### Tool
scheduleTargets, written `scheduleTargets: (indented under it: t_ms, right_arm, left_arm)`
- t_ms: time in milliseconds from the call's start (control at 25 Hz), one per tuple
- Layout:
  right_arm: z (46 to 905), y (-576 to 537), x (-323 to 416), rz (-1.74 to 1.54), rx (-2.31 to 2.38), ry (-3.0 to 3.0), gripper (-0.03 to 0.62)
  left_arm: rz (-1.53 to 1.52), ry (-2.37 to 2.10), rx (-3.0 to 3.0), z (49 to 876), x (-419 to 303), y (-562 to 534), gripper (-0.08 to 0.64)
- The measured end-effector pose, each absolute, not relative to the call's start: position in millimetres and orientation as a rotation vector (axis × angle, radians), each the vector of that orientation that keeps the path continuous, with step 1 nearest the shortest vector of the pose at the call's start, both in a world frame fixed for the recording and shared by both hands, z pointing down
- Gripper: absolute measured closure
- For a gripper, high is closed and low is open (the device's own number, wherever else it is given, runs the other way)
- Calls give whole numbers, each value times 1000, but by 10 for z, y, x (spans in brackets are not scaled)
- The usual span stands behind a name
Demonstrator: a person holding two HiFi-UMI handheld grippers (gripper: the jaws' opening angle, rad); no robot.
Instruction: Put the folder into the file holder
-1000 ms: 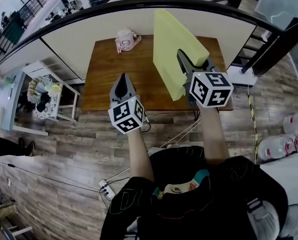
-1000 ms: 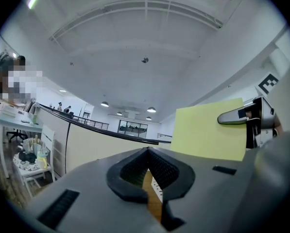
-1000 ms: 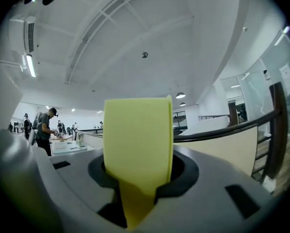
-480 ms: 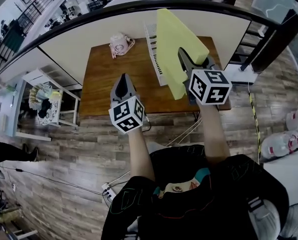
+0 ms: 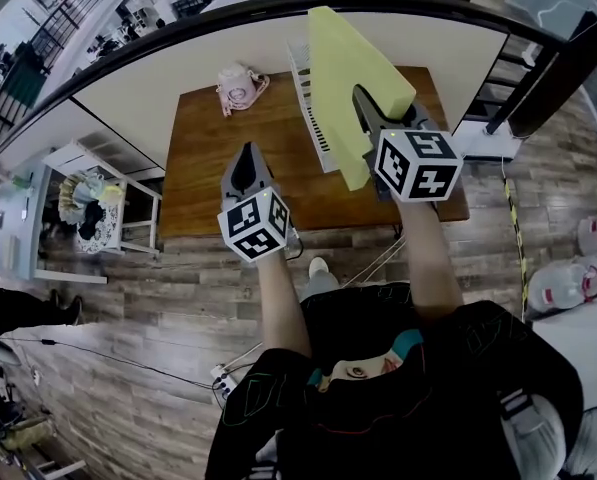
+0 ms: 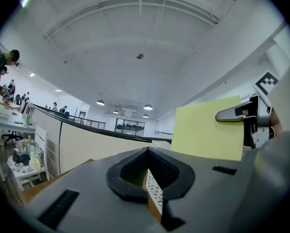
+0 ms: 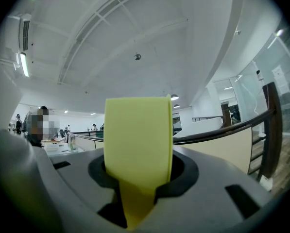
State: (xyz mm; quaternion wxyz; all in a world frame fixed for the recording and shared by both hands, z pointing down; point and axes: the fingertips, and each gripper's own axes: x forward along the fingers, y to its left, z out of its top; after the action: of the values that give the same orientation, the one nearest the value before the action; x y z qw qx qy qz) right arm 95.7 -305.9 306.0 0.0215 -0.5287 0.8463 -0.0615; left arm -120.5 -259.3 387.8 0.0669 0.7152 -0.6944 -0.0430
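Pale yellow paper folder point(image 5: 350, 88) still pinched upright by right gripper point(image 5: 378, 118), upper centre of head view; white wire file holder point(image 5: 313, 118) now shows just left of it, so lowering-in looks next; left gripper point(image 5: 246, 168) pressed together, empty.

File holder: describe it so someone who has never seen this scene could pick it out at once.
Find the brown wooden table in the head view. Near its middle, toward the far edge and partly hidden behind the raised yellow folder, stands the file holder. It is the only white slatted rack; the pinkish object at the far left is small and rounded.
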Motion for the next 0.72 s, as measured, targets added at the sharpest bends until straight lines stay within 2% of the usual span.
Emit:
scheduleTargets:
  t_ms: [720]
  right_arm:
    - [3140, -3921, 636, -197, -1677, 2596, 434]
  left_arm:
    - [-101, -2086, 2171, 3867, -1541, -3453, 560]
